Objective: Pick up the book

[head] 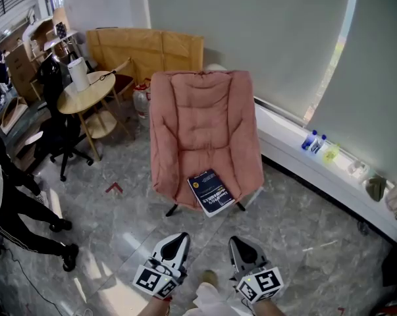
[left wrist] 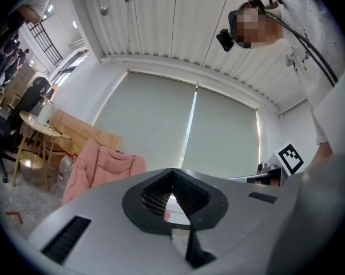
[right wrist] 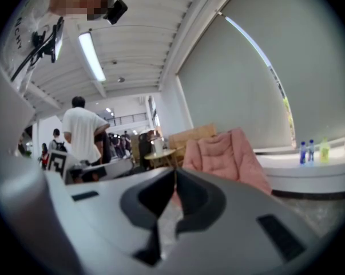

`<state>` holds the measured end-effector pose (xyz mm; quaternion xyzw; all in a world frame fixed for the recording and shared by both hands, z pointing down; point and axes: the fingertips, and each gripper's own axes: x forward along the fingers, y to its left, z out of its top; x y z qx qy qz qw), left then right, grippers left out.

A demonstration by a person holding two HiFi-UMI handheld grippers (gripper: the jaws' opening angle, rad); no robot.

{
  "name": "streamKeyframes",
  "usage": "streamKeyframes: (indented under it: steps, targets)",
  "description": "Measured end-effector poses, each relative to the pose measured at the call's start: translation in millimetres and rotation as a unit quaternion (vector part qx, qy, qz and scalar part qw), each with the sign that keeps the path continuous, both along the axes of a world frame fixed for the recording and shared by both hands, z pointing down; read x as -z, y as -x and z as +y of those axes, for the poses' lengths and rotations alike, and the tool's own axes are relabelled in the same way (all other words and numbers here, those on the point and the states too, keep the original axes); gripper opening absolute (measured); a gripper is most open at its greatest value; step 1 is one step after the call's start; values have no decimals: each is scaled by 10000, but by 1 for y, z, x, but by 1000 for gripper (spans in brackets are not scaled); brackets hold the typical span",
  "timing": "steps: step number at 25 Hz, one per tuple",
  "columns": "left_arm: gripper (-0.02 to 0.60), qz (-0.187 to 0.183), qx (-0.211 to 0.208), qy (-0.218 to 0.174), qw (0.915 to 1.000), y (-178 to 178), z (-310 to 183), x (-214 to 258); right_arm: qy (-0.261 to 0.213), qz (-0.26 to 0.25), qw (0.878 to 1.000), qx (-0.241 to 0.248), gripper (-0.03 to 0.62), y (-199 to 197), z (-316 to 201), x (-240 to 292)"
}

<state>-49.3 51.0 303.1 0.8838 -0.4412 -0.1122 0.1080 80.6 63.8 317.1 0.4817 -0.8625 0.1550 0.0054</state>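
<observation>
Book recorded lying flat at the front edge of the seat of the pink chair, one corner overhanging toward the floor; cover dark blue, a small round emblem and some pale lines of print made out, a white band along the near edge; none of the lettering can be read at this size.

Left gripper and right gripper seen low in the head view, over grey floor, well apart from the book and pointed toward the chair; black-and-white square markers borne on each cube, no words on them. Left tongs: tips brought together, nothing between, only a sliver of light through the hollow behind them; right tongs: likewise closed and empty. The hands holding them are cut off by the bottom edge.

In both gripper views the chair's seat is blocked by the gripper's own body; only the padded back is shown, so the book cannot be seen there.

Bottles on the window ledge: two blue, one yellow-green beside them; labels illegible. Round wooden table with a white roll on it, left of the chair. Person's legs at the left edge, the upper body cut off by the frame.
</observation>
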Motion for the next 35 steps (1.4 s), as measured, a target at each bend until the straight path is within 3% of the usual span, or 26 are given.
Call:
streamKeyframes:
  steps: [10, 22, 31, 35]
  targets:
    - [9, -39, 202, 63, 9998, -9, -41, -15, 284, -50, 9994, 206, 14, -4, -43, -26]
    - [9, -133, 299, 219, 9992, -10, -70, -65, 769, -285, 9956, 463, 18, 9, -82, -84]
    - [9, -50, 329, 171, 9993, -14, -99, -121, 1074, -328, 9934, 243, 101, 0, -109, -154]
    - [9, -76, 306, 215, 9993, -13, -108, -153, 1099, -108, 9934, 304, 187, 9, -114, -192]
